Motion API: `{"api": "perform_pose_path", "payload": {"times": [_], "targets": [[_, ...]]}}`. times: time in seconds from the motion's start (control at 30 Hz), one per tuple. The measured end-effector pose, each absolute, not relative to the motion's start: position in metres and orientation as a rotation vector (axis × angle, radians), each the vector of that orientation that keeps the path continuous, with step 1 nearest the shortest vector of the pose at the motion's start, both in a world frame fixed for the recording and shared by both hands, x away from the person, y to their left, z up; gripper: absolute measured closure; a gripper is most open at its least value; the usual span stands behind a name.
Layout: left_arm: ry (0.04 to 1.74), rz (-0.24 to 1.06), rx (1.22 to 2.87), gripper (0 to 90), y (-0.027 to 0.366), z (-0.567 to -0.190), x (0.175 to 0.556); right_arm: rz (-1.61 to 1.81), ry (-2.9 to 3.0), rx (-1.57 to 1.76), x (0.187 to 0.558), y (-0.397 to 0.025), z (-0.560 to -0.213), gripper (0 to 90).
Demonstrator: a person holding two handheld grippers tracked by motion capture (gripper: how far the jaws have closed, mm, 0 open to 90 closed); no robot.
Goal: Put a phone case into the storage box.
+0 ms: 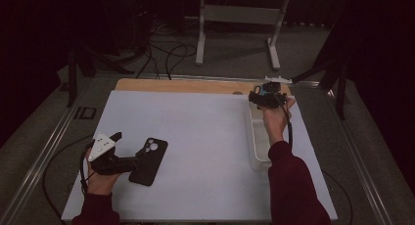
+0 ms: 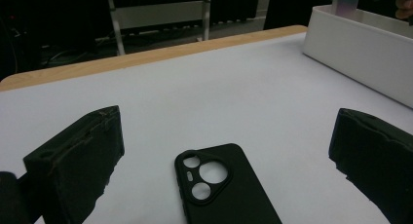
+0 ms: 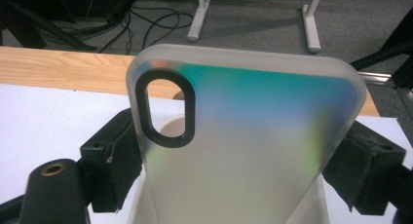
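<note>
Jaws of right gripper (image 3: 243, 160) clamping iridescent phone case (image 3: 248, 136), no readable writing

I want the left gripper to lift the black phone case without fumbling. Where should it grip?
Grip the black phone case across its two long edges, coming down from above. It lies flat on the white mat, already between the open left gripper's jaws.

Dark red sleeves cover both forearms; each black tool (image 1: 128, 162) carries foam-padded jaws, a grey three-cornered plate and a trailing black cable.
</note>
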State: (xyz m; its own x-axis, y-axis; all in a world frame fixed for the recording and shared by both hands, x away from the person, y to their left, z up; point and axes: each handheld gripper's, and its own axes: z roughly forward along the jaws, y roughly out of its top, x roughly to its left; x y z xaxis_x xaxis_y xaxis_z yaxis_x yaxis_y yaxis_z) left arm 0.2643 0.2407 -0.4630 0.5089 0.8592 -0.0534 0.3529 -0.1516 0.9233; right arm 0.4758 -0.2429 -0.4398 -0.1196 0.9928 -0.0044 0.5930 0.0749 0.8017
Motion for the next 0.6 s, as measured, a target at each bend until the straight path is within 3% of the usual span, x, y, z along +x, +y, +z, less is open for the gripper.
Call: {"api": "perform_pose_path", "payload": {"times": [0.6], "targets": [[1.019,0.603,1.699,0.0,0.242,-0.459,0.264,0.830,1.803,1.601,0.486,-0.242,-0.453,16.4]]}}
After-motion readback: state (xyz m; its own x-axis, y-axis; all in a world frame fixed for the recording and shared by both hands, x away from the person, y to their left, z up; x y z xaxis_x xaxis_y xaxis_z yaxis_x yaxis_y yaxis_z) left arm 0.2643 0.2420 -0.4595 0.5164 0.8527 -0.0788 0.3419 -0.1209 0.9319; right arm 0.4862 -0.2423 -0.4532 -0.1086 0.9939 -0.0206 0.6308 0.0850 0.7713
